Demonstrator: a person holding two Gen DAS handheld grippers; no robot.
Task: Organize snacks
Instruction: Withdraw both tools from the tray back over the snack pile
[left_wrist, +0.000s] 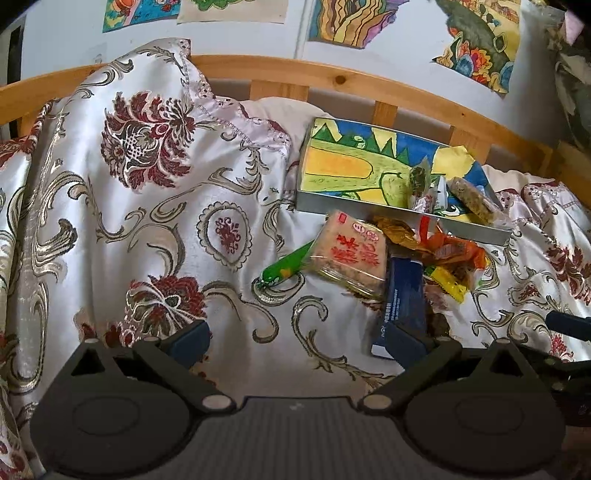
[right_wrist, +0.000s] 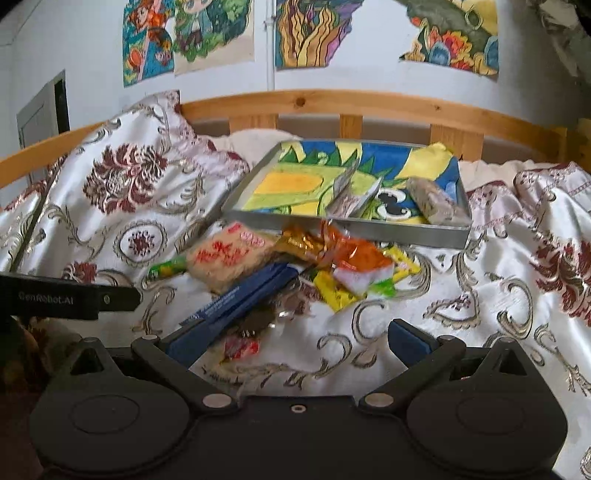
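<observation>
Snacks lie heaped on a bed (left_wrist: 229, 177) covered with a satin spread of red flowers and gold scrolls, just in front of a shallow metal tray (left_wrist: 399, 216) lined with a child's coloured drawing. We see both grippers low over the spread, near the heap.

Left gripper (left_wrist: 295, 336): we find its blue-padded fingers (left_wrist: 190, 341) wide apart, with nothing between them. Its right finger overlaps a dark blue packet (left_wrist: 404, 291) in the picture; we cannot tell whether it touches.

Right gripper (right_wrist: 295, 338): we find it spread open as well and holding nothing. Its left finger overlaps the near end of the same blue packet (right_wrist: 243, 299), and a small red-and-white sweet (right_wrist: 242, 349) lies just beside it.

Heap: a clear-wrapped rice cake (left_wrist: 349, 254) with red lettering leans on a green tube (left_wrist: 286, 267); beside it we note a golden wrapper (left_wrist: 395, 227), an orange bag (left_wrist: 458, 253) and a yellow sachet (left_wrist: 448, 282), all overlapping one another.

Tray: it already holds a speckled grain bar (right_wrist: 432, 201) against its right wall, and a small silvery packet (right_wrist: 347, 199) near the middle, tilted on end.

Behind the bed, we note a slatted wooden headboard (left_wrist: 332, 79) and a white wall hung with bright paintings (right_wrist: 310, 31). In the right wrist view the dark body of the left gripper enters from the left edge.
</observation>
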